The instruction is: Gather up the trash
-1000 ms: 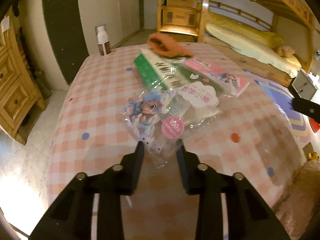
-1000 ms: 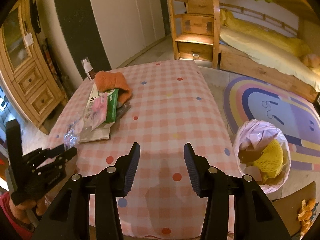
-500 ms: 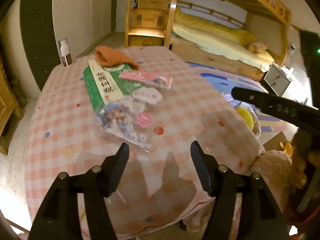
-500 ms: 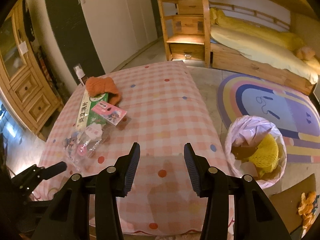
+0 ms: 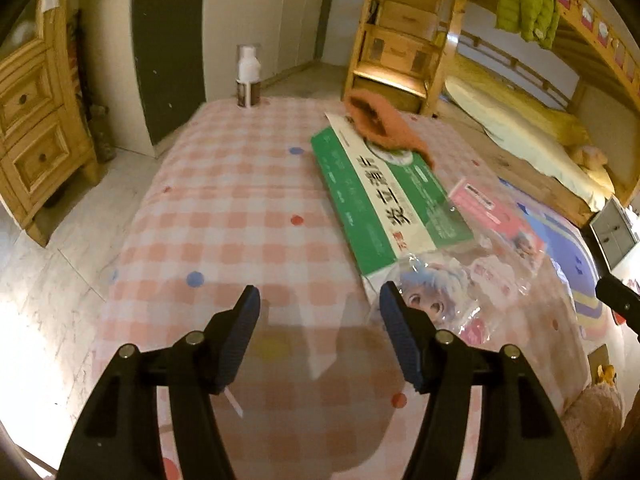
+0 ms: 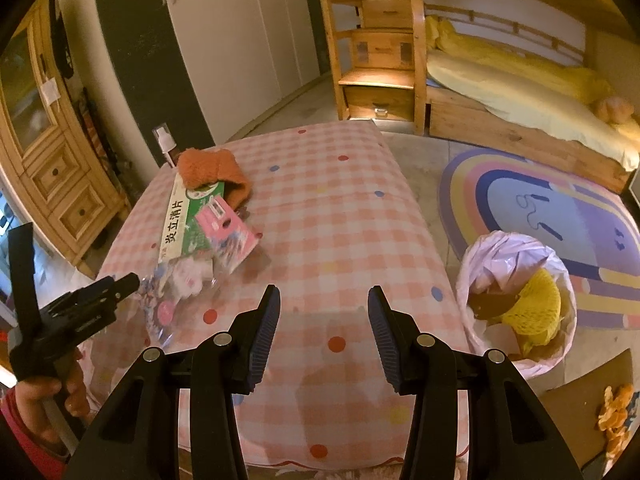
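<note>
On the checked tablecloth (image 6: pixel 340 216), reading from the left, the left gripper (image 5: pixel 318 306) hovers with its jaws apart and nothing between them; its right pad sits just beside the corner of a clear cartoon-printed wrapper (image 5: pixel 460 292), and whether it touches the film is hard to tell from the fisheye view. That wrapper is the nearest piece of trash, lying on the cloth and overlapping a green and white box (image 5: pixel 380 200) and a pink packet (image 6: pixel 232 236). An orange knit cloth (image 6: pixel 214 174) rests on the box's far end, and a white-capped bottle (image 5: pixel 249 78) stands at the far left corner of the table.

Toward the middle, the right gripper (image 6: pixel 322 320) hangs over bare cloth, about half open and empty. Off the table's right edge stands a lined bin (image 6: pixel 516 300) on the floor, already holding yellow netting and other scraps.

The step in hand looks like picking up the wrapper. The next move calls for shifting the left jaws rightward so they straddle a raised fold of film, closing, then carrying it across the table to the bin.

The film is thin and slippery, and it may drag the packet along. The right gripper sits across the likely path to the bin.
</note>
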{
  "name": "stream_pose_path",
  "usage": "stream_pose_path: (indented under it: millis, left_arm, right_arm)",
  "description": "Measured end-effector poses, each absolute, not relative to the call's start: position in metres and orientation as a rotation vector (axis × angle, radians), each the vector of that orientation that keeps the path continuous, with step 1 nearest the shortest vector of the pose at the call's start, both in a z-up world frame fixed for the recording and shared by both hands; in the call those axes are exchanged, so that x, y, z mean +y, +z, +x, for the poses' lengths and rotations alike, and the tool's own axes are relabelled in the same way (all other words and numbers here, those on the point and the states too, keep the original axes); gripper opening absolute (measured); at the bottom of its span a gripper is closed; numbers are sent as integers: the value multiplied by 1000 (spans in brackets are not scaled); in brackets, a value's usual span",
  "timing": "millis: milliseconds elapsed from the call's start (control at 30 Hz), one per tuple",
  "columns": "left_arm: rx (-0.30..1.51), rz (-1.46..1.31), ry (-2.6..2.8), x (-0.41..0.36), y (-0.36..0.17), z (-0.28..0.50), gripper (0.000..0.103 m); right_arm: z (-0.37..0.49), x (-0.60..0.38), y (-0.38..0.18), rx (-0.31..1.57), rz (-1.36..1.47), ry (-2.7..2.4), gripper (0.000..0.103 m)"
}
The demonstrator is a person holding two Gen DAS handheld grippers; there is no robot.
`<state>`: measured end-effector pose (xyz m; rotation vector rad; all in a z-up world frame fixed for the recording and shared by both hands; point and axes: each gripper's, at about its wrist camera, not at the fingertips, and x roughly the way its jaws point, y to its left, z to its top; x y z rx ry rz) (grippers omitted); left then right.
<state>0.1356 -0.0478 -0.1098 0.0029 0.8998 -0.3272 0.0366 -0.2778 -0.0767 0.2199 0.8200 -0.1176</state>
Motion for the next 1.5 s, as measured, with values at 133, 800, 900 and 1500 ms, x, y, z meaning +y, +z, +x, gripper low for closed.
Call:
stream_pose_path:
  millis: [133,800,900,1500]
  left_arm:
    - [933,21,-434,-59,-117,118,61]
    - [870,-3,-371,-21,-98,80,61]
    - [866,-35,-385,-16,-96,77,61]
    - [917,97,-447,-58,-114,82,61]
  right_arm:
    - [38,-277,-78,825,225,-112,47]
    - [51,-203,-103,914,208,63,64]
    - [58,-192,-110,933,153,57,64]
    - [55,-252,-88,897,153,-118,64]
